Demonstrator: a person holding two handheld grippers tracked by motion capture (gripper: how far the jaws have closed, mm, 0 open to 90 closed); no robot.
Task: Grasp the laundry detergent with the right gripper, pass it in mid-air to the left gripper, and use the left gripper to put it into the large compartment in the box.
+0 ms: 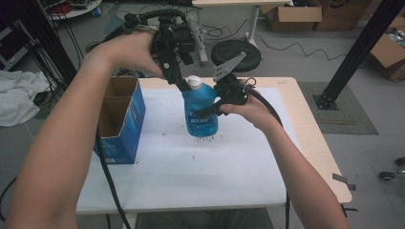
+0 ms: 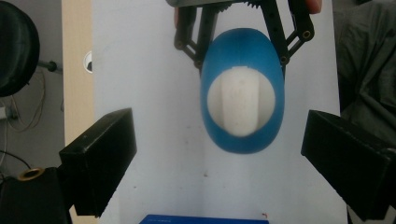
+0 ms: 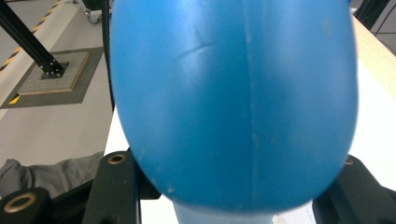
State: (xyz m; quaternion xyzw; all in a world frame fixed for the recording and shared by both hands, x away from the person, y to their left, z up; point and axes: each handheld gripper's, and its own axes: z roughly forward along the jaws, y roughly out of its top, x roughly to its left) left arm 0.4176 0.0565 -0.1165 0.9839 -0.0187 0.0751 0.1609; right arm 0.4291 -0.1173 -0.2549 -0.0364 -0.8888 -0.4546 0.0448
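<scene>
Bottle (image 1: 201, 110) pinched by the right gripper (image 1: 206, 112), lifted over the middle of the table (image 1: 239, 191); left gripper (image 2: 219, 154) spread wide above its white cap (image 2: 240, 106).

Risk, as I judge it: the smooth, rounded bottle may slip or tilt in a side pinch if the left jaws push the cap off-centre; liquid could spill once the cap loosens; an open box (image 1: 119, 119) stands at the left edge, near the left forearm, and cables trail beside both arms.
</scene>
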